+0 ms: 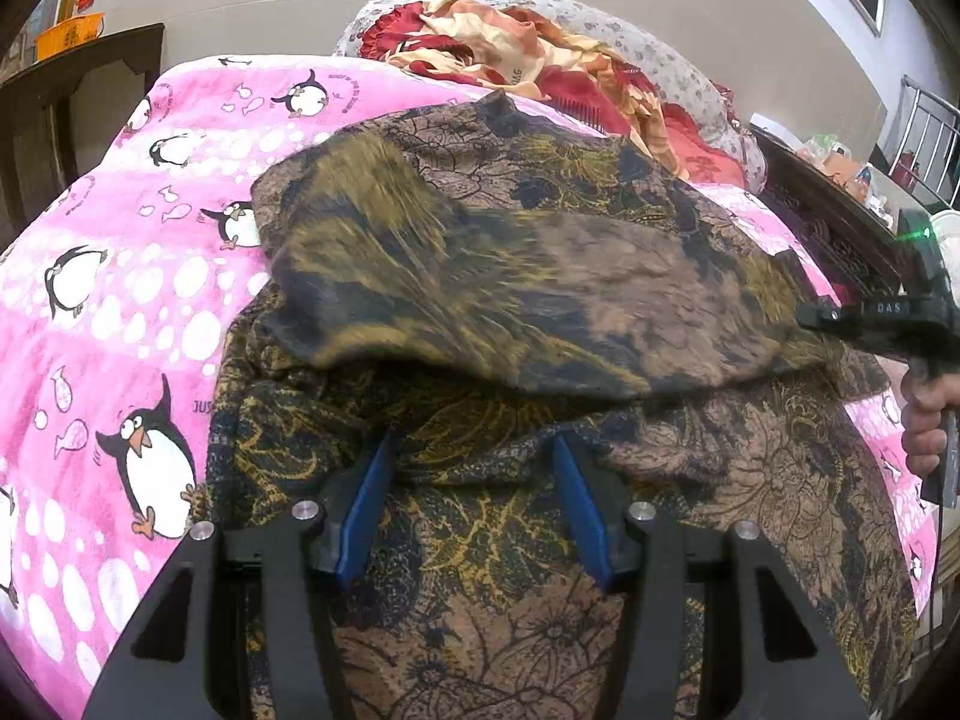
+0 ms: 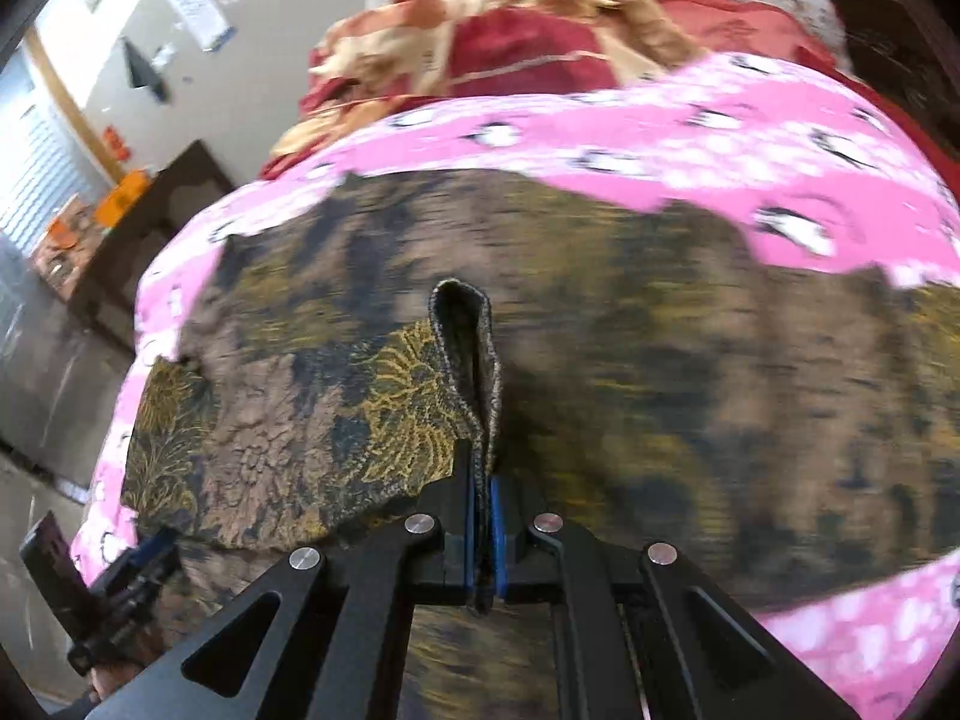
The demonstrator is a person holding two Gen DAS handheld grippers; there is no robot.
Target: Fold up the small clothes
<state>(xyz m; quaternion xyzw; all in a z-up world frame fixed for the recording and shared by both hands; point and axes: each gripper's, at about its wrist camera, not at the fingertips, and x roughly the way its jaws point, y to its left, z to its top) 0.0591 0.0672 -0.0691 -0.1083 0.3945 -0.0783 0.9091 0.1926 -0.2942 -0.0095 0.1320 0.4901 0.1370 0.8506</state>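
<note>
Right fingers (image 2: 483, 516): we're pinching a garment (image 2: 384, 396) hem fold tight between them.
Left fingers (image 1: 474, 504): we're holding them half spread over cloth, gripping nothing.
Risk: the hem's slipping free if we're tugging fast.

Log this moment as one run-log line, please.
step: folding | right gripper: shut on brown floral garment edge | left gripper: open, pressing garment | surface: pink penguin blanket

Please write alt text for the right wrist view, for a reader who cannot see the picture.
The right hand-held gripper is shut on a folded edge of a brown and gold flowered garment, which lies spread on a pink penguin blanket. Behind it lies a heap of red and cream bedding.
</note>
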